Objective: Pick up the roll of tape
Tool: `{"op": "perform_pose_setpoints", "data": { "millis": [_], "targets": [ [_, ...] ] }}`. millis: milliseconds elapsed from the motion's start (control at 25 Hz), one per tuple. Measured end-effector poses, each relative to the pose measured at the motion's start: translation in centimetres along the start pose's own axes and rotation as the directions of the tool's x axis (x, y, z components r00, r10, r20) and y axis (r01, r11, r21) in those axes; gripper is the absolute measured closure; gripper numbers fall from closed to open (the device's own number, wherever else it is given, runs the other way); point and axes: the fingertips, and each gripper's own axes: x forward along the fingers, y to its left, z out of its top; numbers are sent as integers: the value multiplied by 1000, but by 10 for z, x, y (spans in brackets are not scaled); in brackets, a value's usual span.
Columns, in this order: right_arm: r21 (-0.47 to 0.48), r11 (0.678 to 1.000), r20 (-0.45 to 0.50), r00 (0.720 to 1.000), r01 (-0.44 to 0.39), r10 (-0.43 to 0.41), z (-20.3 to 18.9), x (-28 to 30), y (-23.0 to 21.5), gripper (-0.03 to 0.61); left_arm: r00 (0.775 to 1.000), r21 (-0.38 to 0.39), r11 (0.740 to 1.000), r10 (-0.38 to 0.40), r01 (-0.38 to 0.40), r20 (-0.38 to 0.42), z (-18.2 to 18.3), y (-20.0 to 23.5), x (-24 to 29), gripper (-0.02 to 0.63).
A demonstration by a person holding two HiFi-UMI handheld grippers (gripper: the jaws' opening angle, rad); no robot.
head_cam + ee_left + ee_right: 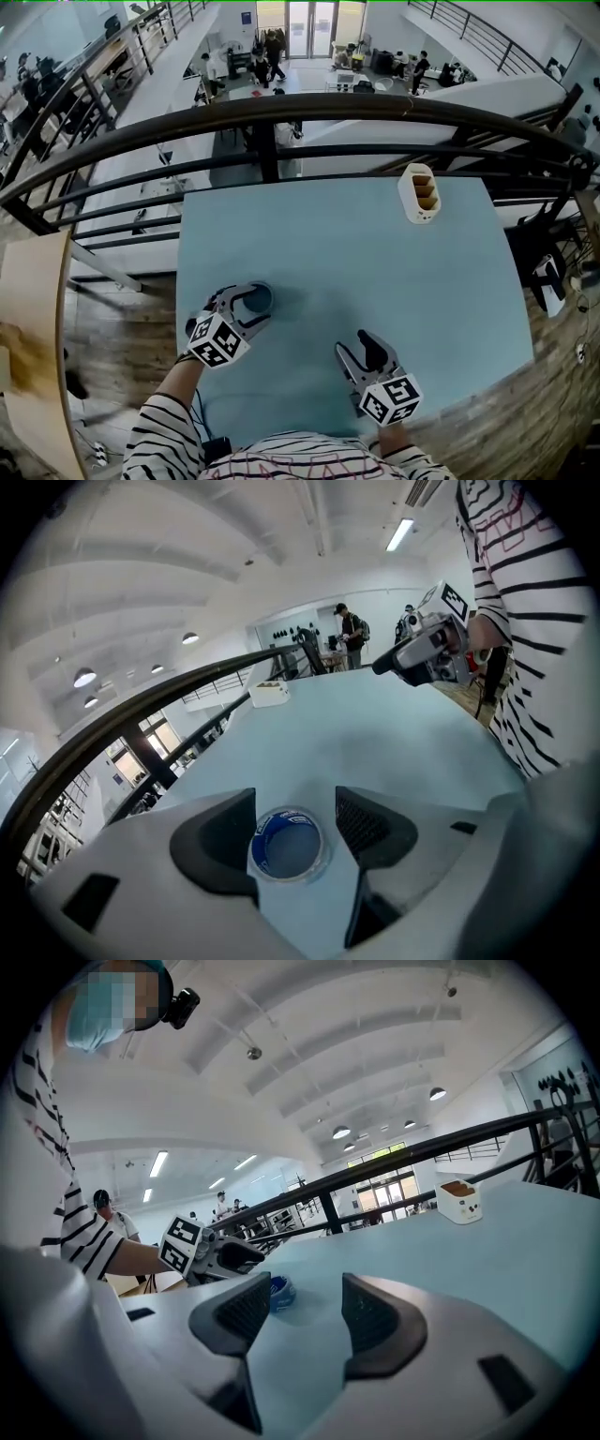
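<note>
Surface (pixel 375 272): pale blue, rectangular, with a dark railing (pixel 281 111) curving past its far edge.

Roll of tape (pixel 289 844): blue core with a pale outer winding. It lies flat on the surface with its hole up, close to the left edge and towards the near-left corner.

Left hand-held gripper (pixel 256 301): low over the surface with its jaws wide apart and the roll between them. The left gripper view shows a sliver of bare surface between the roll and the right-hand pad. The left-hand pad is at the roll's rim, and I cannot tell whether it touches. The roll is not clamped or lifted.

Right hand-held gripper (pixel 357 346): near the near edge, about mid-width and well apart from the roll. Its jaws are wide and only bare surface lies between them. In the right gripper view the roll and the left hand-held gripper show past its left jaw.

White holder (pixel 417 193): brown compartments open upward. It stands near the far edge towards the far-right corner, well apart from both hand-held grippers.

Striped sleeves (pixel 159 433) are visible at the bottom of the head view.
</note>
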Motion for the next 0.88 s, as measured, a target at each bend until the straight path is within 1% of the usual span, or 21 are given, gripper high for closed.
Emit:
{"op": "perform_pose_setpoints", "data": {
  "millis": [200,320,680,880],
  "targets": [
    [18,1000,-29,1000,-8,9,-8,9,-1,347,993,41,997,-61,65,-105,-23,-15,23,368],
    [25,1000,-37,999,-5,6,-11,11,-3,347,985,55,994,-87,96,-150,-34,-21,34,368],
    [37,999,-55,998,-2,4,-19,14,-9,347,959,77,983,-142,165,-247,-52,-35,57,370],
    [42,999,-57,998,-2,5,-21,14,-11,347,947,97,979,-148,182,-284,-58,-37,61,371]
  ]
}}
